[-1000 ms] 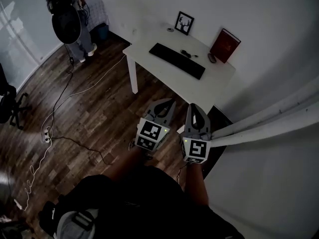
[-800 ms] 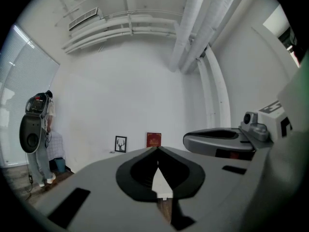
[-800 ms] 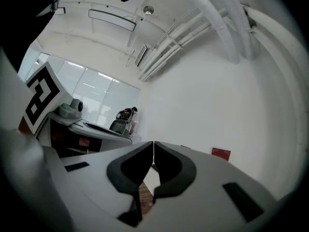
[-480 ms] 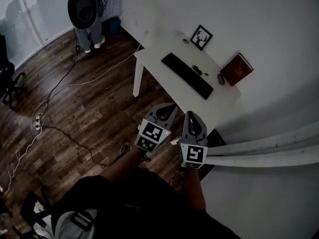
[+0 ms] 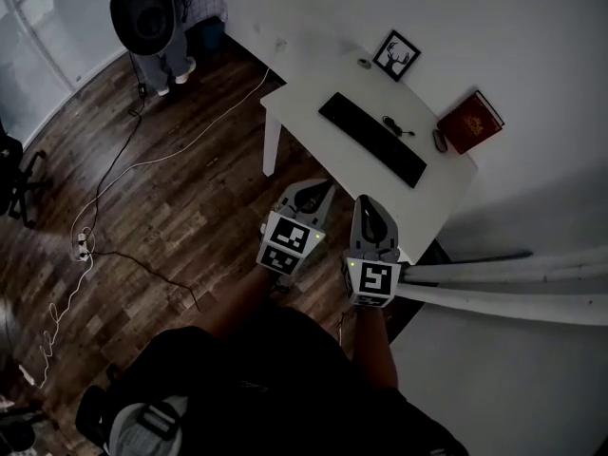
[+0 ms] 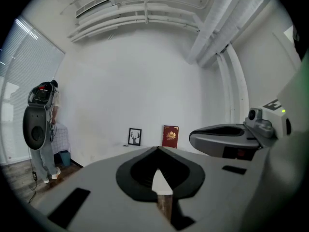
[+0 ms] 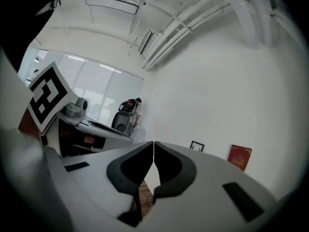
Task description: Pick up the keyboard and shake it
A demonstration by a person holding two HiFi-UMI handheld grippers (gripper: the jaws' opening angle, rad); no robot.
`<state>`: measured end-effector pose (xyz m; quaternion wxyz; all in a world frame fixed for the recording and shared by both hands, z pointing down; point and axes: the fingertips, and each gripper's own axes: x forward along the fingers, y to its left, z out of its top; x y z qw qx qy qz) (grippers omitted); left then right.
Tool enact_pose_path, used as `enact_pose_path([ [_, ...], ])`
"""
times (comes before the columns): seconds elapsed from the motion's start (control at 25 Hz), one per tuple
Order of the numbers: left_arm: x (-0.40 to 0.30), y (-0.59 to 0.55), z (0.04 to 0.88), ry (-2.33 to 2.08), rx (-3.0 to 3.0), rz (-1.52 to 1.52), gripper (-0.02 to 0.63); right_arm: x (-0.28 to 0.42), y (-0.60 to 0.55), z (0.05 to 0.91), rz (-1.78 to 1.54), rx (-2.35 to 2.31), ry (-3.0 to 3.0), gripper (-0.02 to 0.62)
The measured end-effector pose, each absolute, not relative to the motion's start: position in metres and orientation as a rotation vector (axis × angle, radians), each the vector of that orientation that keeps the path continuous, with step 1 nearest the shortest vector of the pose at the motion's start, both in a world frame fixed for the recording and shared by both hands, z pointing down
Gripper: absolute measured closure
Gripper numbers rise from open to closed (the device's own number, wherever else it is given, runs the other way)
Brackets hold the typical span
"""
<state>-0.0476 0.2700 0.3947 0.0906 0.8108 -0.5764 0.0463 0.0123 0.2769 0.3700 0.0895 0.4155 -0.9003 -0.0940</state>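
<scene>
A black keyboard [image 5: 372, 141] lies across the white table [image 5: 313, 126] in the head view. My left gripper [image 5: 319, 188] and right gripper [image 5: 365, 201] are held side by side above the wood floor, short of the table's near edge and pointing at it. Both are shut with nothing between their jaws. In the left gripper view the shut left gripper [image 6: 157, 149] hides the keyboard. The right gripper [image 7: 153, 143] blocks it in the right gripper view too.
A framed deer picture [image 5: 396, 55], a red book [image 5: 472, 122] and a small mouse [image 5: 439, 141] stand at the table's back by the wall. Cables and a power strip [image 5: 84, 248] lie on the floor at left. A person [image 5: 157, 17] stands far left. White pipes [image 5: 503, 278] run at right.
Both grippers, still shut and empty, have moved forward toward the table; its near edge now lies closer to their tips.
</scene>
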Motion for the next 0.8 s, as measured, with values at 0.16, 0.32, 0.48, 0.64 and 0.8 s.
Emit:
enact_pose_path([
  [0.16, -0.066, 0.244, 0.397, -1.639, 2.449, 0.17, 0.603, -0.001, 0.248, 0.373, -0.298, 1.31, -2.639, 0.574],
  [0.32, -0.079, 0.229, 0.406, -1.609, 2.47, 0.234, 0.603, -0.011, 0.236, 0.38, -0.282, 1.338, -2.594, 0.574],
  [0.48, -0.079, 0.214, 0.423, -1.586, 2.457, 0.263, 0.603, -0.009, 0.222, 0.394, -0.258, 1.339, -2.565, 0.574],
  [0.64, -0.079, 0.195, 0.446, -1.544, 2.442, 0.309, 0.603, -0.009, 0.2, 0.411, -0.203, 1.349, -2.564, 0.574],
  [0.8, -0.079, 0.168, 0.464, -1.472, 2.434, 0.361, 0.603, -0.017, 0.163, 0.427, -0.139, 1.339, -2.591, 0.574],
])
